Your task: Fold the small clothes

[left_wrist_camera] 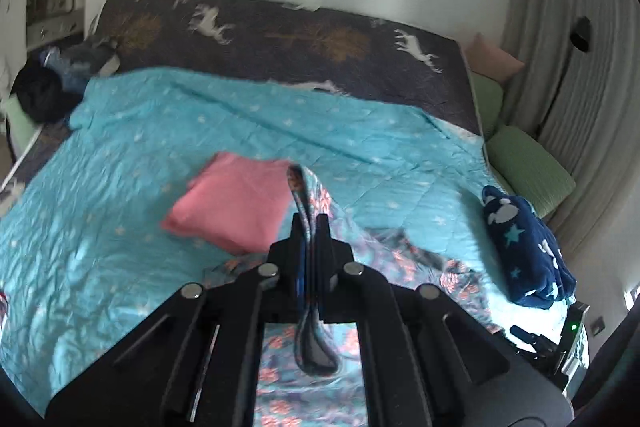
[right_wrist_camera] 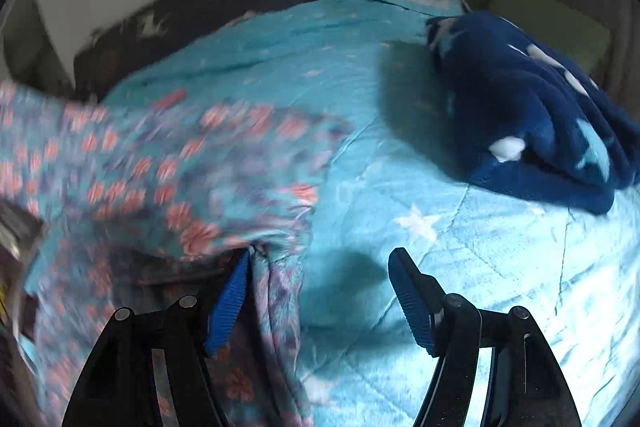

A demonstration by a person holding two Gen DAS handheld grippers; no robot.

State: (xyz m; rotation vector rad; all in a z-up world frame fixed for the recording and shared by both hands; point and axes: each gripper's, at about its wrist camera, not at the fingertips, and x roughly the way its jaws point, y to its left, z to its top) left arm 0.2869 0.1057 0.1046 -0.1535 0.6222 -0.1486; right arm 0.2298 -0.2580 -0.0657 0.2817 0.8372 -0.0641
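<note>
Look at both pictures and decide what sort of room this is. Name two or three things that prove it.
Most likely a bedroom. A wide bed stands against the wall, spread with a turquoise star-print quilt, green pillows lie at its side, and a folded pink garment rests on the quilt.

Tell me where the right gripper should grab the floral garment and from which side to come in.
Judging from the right wrist view, take the bunched edge of the floral garment lying just beside the right gripper, whose jaws stand open. Come from above and the bare quilt side, since that edge is puckered up. The left gripper is shut on another edge, lifted.
</note>
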